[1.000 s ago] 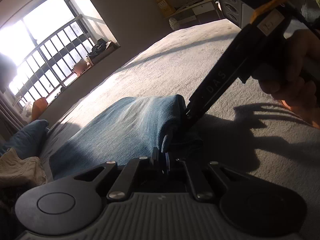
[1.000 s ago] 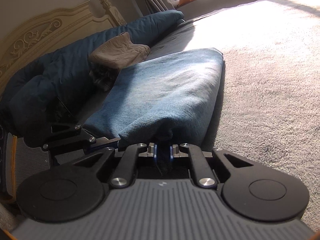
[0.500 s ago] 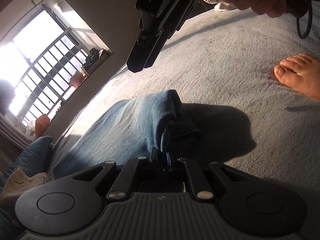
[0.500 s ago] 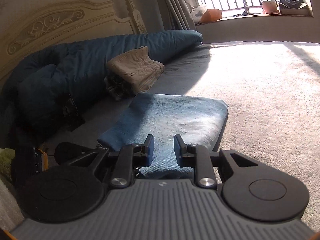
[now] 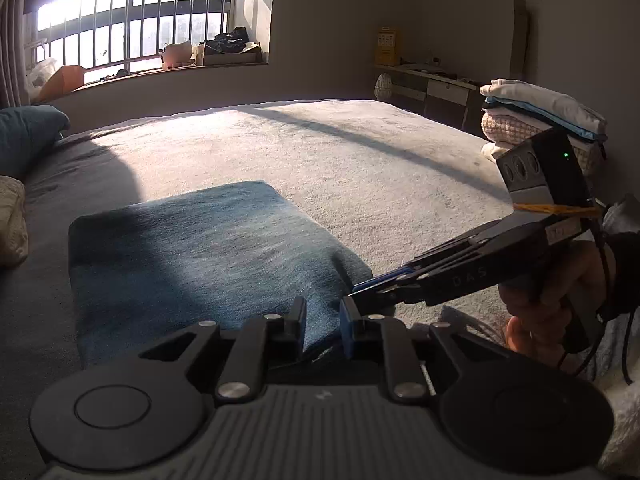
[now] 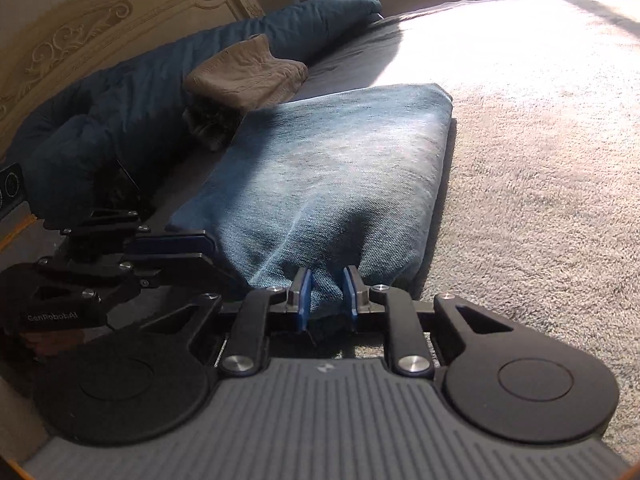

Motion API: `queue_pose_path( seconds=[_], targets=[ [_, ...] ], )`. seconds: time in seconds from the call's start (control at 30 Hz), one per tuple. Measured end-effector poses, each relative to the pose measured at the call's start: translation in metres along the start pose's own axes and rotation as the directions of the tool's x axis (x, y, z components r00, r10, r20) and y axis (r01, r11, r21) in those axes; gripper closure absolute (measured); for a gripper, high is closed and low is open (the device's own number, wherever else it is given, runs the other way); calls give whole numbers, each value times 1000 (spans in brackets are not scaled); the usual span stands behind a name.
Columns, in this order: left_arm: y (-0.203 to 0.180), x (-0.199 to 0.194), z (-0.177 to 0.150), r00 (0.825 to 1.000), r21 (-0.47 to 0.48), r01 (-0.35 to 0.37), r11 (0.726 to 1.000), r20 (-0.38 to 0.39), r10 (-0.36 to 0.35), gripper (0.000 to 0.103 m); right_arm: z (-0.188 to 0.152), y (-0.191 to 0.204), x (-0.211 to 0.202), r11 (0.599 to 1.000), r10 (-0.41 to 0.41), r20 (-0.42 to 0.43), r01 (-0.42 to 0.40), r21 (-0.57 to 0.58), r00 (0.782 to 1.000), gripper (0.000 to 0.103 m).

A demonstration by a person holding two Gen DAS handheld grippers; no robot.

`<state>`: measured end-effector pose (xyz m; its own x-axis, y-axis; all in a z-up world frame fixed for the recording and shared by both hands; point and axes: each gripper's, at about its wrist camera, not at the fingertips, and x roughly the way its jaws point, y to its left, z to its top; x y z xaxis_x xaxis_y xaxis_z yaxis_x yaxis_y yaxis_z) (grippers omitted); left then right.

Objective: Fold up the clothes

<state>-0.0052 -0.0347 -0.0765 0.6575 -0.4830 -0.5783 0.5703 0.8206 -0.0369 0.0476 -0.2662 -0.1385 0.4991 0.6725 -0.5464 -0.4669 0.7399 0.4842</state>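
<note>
Folded blue jeans (image 5: 200, 256) lie flat on the bed; they also show in the right wrist view (image 6: 332, 176). My left gripper (image 5: 323, 322) is open, its jaws a little apart at the near edge of the jeans. My right gripper (image 6: 325, 298) is partly open, with the near edge of the jeans between its blue pads (image 6: 304, 300); whether they press the cloth I cannot tell. In the left wrist view the right gripper (image 5: 360, 290) reaches in from the right to the jeans' near right corner. In the right wrist view the left gripper (image 6: 204, 252) sits at the jeans' left side.
The bed has a pale fuzzy cover (image 5: 360, 160). A stack of folded clothes (image 5: 540, 120) stands at the right. A dark blue duvet (image 6: 160, 92) and a folded beige garment (image 6: 244, 72) lie by the headboard (image 6: 80, 40). A window (image 5: 140, 20) is behind the bed.
My left gripper let go of the jeans, opened and pulled up and back. My right gripper, open above the jeans half a second ago, came down to their near edge.
</note>
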Motion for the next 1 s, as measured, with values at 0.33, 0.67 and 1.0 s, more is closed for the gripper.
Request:
queue_pose_path(
  seconds=[0.33, 0.67, 1.0],
  targets=[
    [-35, 43, -20, 997, 181, -58, 982, -38, 66, 78, 5, -8, -9, 993, 5, -50, 1, 115, 999, 90],
    [-37, 43, -25, 997, 169, -67, 983, -32, 74, 78, 49, 25, -10, 969, -161, -79, 143, -203, 984, 93],
    [-42, 39, -33, 995, 162, -91, 983, -17, 95, 77, 86, 51, 1, 888, -308, -179, 215, -407, 934, 93]
  ],
)
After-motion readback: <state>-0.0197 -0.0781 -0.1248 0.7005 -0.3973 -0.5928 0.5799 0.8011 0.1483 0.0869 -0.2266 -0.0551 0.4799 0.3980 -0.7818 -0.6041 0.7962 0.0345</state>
